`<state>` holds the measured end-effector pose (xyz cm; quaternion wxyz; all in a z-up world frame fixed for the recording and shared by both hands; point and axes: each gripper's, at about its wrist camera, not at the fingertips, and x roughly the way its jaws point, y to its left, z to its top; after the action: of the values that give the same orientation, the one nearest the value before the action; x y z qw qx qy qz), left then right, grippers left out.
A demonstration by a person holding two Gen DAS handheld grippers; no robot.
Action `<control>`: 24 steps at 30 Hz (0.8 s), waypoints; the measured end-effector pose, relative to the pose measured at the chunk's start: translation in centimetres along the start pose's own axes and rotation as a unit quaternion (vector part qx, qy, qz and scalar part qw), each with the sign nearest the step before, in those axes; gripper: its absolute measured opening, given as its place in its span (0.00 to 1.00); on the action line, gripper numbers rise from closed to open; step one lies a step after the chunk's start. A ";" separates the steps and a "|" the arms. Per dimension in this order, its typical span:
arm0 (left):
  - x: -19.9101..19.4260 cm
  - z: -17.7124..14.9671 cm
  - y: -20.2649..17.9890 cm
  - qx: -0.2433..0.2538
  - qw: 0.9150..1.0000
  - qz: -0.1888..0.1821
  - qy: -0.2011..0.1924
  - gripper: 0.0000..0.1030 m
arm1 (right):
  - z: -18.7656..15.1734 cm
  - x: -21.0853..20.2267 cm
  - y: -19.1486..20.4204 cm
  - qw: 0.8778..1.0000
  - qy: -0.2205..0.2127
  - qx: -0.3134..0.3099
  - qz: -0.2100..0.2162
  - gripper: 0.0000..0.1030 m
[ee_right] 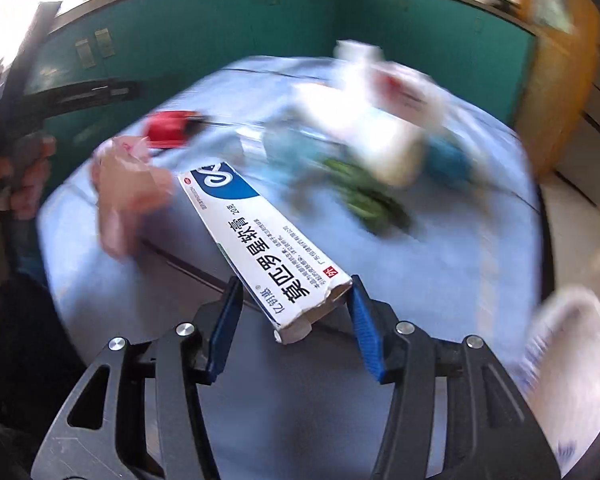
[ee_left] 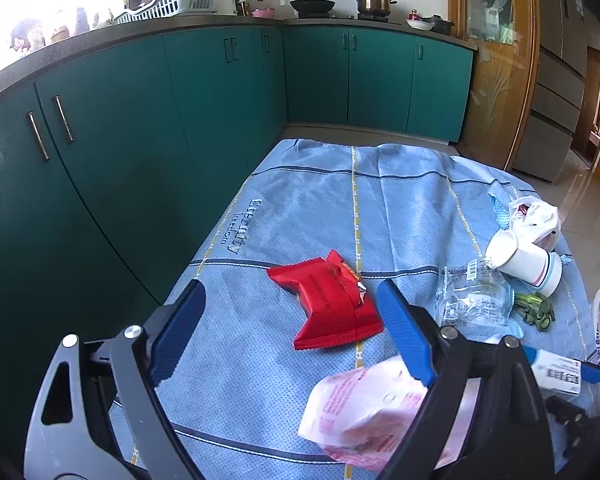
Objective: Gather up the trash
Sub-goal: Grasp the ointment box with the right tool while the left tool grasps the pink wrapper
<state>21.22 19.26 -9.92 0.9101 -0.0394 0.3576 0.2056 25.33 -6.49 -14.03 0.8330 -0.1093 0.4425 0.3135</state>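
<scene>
A: A kitchen, teal cabinets [ee_left: 220, 92] along two walls under a dark counter, and in front a worktop under a blue checked cloth [ee_left: 320, 200].

B: What lies on the cloth?

A: In the left wrist view, a pink plastic bag [ee_left: 364, 412] nearest, partly hidden behind the right finger of the left hand-held gripper [ee_left: 292, 328]. Beyond it a red wrapper [ee_left: 328, 300] lies flat, just past the fingertips and between their lines. To the right are a clear wrapper [ee_left: 472, 300], white paper cups [ee_left: 528, 264] on their sides, a white bag [ee_left: 536, 216] and some green vegetable scraps [ee_left: 536, 308].

B: And the left hand-held gripper's jaws?

A: Spread wide, nothing between the pads, pointing down at the cloth.

B: The right one?

A: The right hand-held gripper [ee_right: 296, 312] has a white and blue medicine box [ee_right: 260, 240] standing between its fingers, torn end nearest the camera. The right pad touches the box corner; the left pad looks just clear, so I cannot tell if it is gripped.

B: Anything hard to read?

A: The right wrist view is smeared by motion; cups and greens are blurs. At its left edge a hand [ee_right: 28, 176] grips the other tool's handle.
</scene>
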 end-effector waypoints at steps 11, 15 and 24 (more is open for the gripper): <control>-1.3 -3.3 -0.8 0.041 0.977 -0.204 0.046 0.90 | -2.2 -1.0 -1.6 1.000 -0.018 0.012 -0.003 0.74; -1.2 -4.3 -4.1 0.101 0.975 -0.190 0.049 0.93 | -0.8 0.5 -0.2 1.000 -0.018 -0.009 -0.009 0.74; 0.4 -5.6 -6.4 0.130 0.974 -0.169 0.080 0.90 | 0.2 1.4 0.9 1.000 -0.020 -0.002 -0.005 0.42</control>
<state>20.49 12.34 -14.83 0.8975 0.0033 0.4409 -0.0029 25.45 -5.11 -14.95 0.8429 -0.1066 0.4251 0.3123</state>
